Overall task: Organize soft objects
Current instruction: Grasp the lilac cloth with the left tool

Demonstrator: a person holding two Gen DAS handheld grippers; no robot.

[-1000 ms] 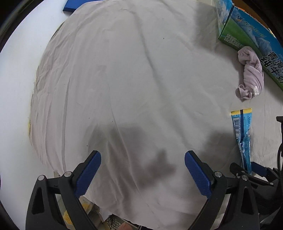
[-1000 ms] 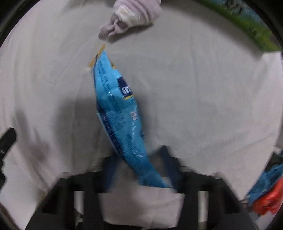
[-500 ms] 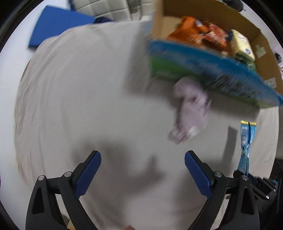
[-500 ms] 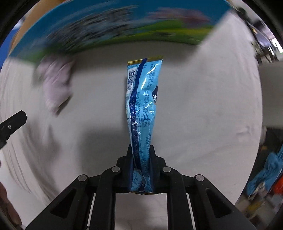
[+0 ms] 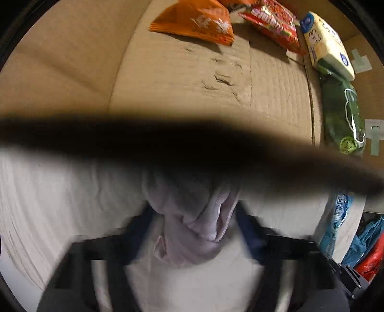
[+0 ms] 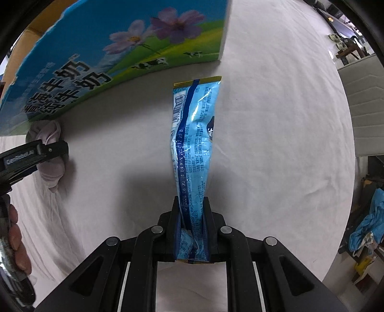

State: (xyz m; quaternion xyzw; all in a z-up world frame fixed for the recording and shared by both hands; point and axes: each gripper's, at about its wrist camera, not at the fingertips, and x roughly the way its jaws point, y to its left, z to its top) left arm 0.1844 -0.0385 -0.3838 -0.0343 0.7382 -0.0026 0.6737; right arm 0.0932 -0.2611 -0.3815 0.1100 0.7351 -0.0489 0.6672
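Between the left claw's [image 5: 194,230] blurred blue pads, a soft, crumpled lilac sock [image 5: 192,230] is lying bunched, its folds filling the gap. The pads are smeared by motion and sit either side of the sock, but I cannot tell whether they are pressing on it. In the right wrist view the same sock [image 6: 49,153] is showing beside and behind a black finger of the left claw [image 6: 36,153], tucked against the foot of the box [image 6: 115,57].

Ahead of the left claw, the box's dark, out-of-focus rim [image 5: 192,144] is crossing the view. Beyond it lies the box's corrugated cardboard floor, creased and dented. At the far side of that floor, an orange crinkly bag [image 5: 194,21], a red glossy bag [image 5: 271,24], a pale yellow rectangular pack [image 5: 328,45] and a green plastic packet [image 5: 340,115] are lying along the wall.

The right claw [image 6: 192,223] is clamping the lower end of a long, flat, shiny blue packet [image 6: 192,134], its jaws closed tight on the crinkled foil. The packet is reaching straight ahead of the claw, its gold-edged sealed top near the box's printed side, which is showing flowers, cows and green grass. The same packet [image 5: 336,220] is peeking in at the left claw's right.

Under both claws, a wrinkled whitish cloth [image 6: 276,120] is covering the surface.
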